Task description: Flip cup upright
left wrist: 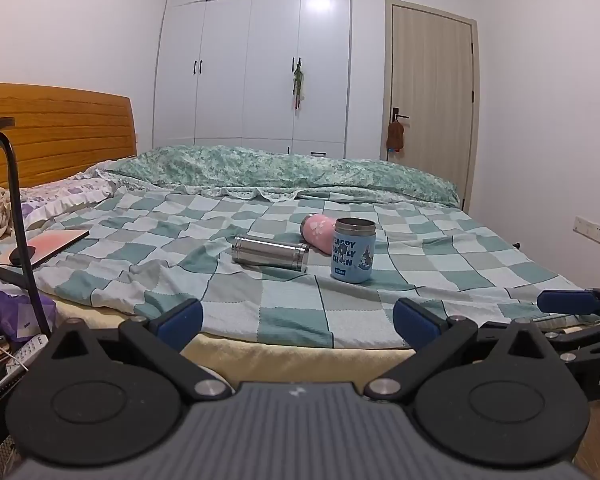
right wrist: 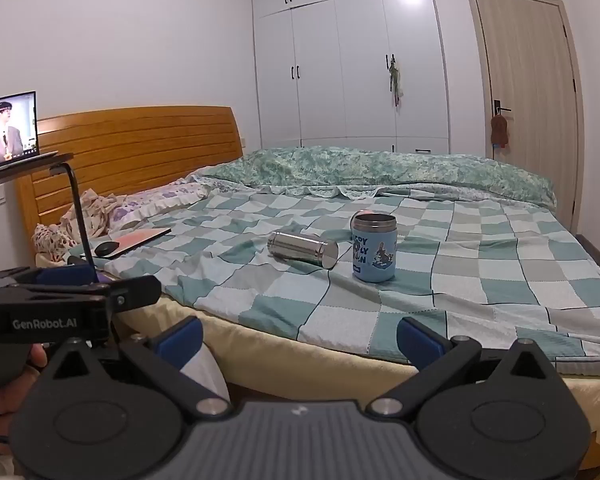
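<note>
Three cups rest on the checked bedspread (left wrist: 260, 304). A steel cup (left wrist: 270, 253) lies on its side; it also shows in the right wrist view (right wrist: 303, 249). A pink cup (left wrist: 317, 232) lies on its side behind a blue cup (left wrist: 352, 250) that stands upright with its mouth up. In the right wrist view the blue cup (right wrist: 374, 247) hides nearly all of the pink one. My left gripper (left wrist: 298, 320) is open and empty at the bed's near edge, well short of the cups. My right gripper (right wrist: 298, 338) is open and empty, also at the near edge.
A black stand (left wrist: 18, 216) holding a screen (right wrist: 6, 132) rises at the left, over a pink notebook (left wrist: 46, 246). A rolled green quilt (left wrist: 284, 172) lies along the far side. A wooden headboard (right wrist: 140, 148), wardrobe (left wrist: 256, 60) and door (left wrist: 430, 92) stand behind.
</note>
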### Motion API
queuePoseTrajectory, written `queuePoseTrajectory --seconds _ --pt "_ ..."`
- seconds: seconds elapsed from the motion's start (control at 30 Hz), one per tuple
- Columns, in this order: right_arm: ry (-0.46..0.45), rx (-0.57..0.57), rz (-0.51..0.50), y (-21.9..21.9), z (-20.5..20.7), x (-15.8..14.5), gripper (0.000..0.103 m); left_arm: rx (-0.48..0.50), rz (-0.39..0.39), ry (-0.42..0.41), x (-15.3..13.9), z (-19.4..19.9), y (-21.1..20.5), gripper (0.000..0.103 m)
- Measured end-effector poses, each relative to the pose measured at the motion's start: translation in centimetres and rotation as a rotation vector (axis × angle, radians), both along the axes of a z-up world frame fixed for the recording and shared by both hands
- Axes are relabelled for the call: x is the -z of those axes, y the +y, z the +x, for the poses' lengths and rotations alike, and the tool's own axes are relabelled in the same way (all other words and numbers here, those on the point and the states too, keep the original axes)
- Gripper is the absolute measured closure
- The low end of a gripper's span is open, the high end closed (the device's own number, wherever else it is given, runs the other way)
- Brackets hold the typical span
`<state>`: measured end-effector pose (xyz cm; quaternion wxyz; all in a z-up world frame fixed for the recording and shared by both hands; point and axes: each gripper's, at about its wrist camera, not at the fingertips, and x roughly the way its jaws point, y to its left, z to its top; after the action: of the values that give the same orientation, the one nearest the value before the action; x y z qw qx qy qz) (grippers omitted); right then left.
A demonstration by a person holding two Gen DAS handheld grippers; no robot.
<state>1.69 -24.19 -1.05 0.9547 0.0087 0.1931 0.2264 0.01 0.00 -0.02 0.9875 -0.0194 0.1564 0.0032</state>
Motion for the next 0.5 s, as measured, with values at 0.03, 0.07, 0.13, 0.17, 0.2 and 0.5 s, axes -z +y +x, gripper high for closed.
queuePoseTrajectory --seconds 0.03,0.07,0.13,0.17,0.2,0.5 --pt "-0.003 0.001 0.009 -0.05 -0.02 0.01 0.0 0.0 0.0 0.001 0.01 -0.01 0.0 0.0" --pt "0.0 0.001 0.007 -0.04 -0.02 0.02 0.0 0.0 0.0 0.002 0.01 -0.01 0.0 0.0" --pt "0.001 0.001 0.007 -0.05 -0.02 0.03 0.0 0.0 -0.001 0.003 0.08 0.34 -0.2 0.0" --pt "0.001 0.001 0.007 -0.07 -0.02 0.04 0.0 0.0 -0.002 0.005 0.11 0.38 -0.24 0.0" --pt "0.002 0.0 0.007 -0.08 -0.02 0.03 0.0 0.001 -0.002 0.006 0.25 0.19 -0.48 0.0" --pt "0.003 0.001 0.006 -0.16 -0.15 0.12 0.0 0.001 -0.002 0.007 0.56 0.21 -0.33 0.0"
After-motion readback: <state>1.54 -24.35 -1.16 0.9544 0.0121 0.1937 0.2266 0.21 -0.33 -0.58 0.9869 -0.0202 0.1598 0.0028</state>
